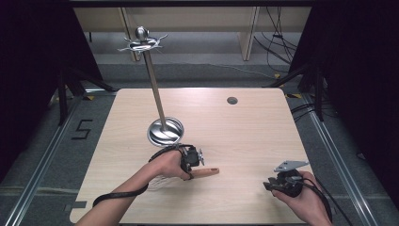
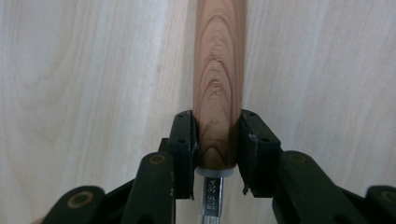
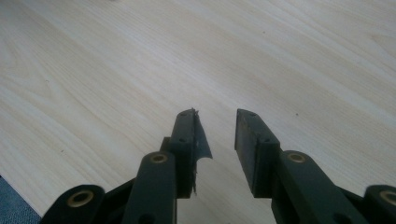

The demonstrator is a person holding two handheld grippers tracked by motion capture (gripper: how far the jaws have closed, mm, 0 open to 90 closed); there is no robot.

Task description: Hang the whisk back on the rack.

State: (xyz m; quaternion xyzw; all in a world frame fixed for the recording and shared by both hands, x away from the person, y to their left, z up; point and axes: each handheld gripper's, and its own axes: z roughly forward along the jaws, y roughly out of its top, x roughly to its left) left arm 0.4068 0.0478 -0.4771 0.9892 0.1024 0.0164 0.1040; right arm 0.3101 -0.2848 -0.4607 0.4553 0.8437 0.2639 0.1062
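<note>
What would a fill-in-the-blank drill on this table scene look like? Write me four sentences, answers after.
1. The left gripper has its jaws on the utensil's ____ handle.
2. The right gripper stands open with ____ between its jaws.
3. The tall metal stand rises from a round ____ base.
4. The utensil lies flat on the ____.

Missing words: wooden; nothing; metal; table

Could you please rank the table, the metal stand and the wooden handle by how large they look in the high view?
1. table
2. metal stand, tall, with a round base
3. wooden handle, partly hidden by the left hand
</note>
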